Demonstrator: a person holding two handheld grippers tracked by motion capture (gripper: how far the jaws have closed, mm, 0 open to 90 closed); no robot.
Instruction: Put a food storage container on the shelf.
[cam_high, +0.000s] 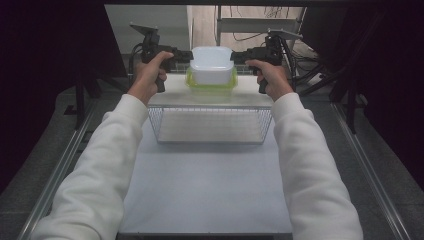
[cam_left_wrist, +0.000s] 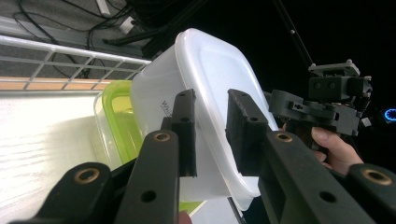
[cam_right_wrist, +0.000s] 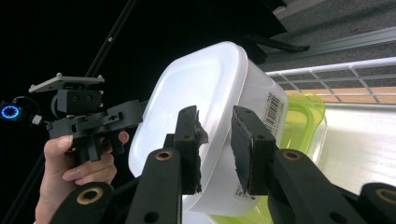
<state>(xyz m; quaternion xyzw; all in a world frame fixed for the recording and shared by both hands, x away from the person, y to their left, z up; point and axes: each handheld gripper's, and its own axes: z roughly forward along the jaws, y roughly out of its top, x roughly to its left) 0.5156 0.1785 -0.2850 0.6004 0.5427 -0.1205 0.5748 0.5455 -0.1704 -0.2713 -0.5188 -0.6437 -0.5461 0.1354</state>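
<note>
tub (cam_high: 212, 64): sitting upside down on the green box (cam_high: 211, 86), at the far end of the tabletop (cam_high: 205, 185), just behind the basket (cam_high: 210, 125)

left tongs (cam_high: 187, 54): straddling the tub's left rim (cam_left_wrist: 205, 112), looking like barely pinching or just letting go, can't really tell

right tongs (cam_high: 236, 56): same deal on the right edge (cam_right_wrist: 217, 135), jaws narrow, grip unclear

done so far: probably tub stacked on the box, both tongs lined up on it

still pending: guessing either lifting it off or backing away; basket sitting with nothing in it
</note>
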